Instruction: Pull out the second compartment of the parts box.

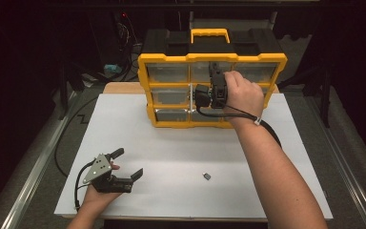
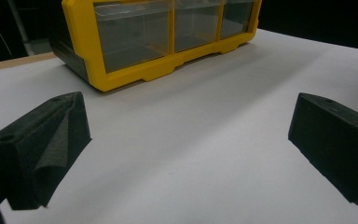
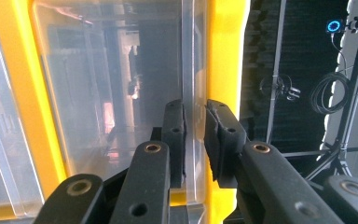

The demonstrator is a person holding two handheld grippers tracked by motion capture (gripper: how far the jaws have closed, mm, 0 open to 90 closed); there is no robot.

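Note:
A yellow and black drawer organizer (image 1: 213,58) with clear drawers stands at the back of the white tabletop (image 1: 181,143). My right gripper (image 1: 215,76) is held up against the middle of its front. In the right gripper view the right gripper (image 3: 195,109) has its pads pinched on the thin clear edge of a drawer (image 3: 193,56), beside a yellow frame bar (image 3: 223,46). My left gripper (image 1: 128,162) rests near the front left of the table, jaws wide apart with nothing between them. The left gripper (image 2: 191,112) faces the organizer (image 2: 81,37) across bare white surface.
A small dark object (image 1: 207,176) lies on the white tabletop in front of my right forearm. Metal rails (image 1: 38,167) run along the table's left and right sides. Cables (image 1: 124,33) hang in the dark area behind the organizer.

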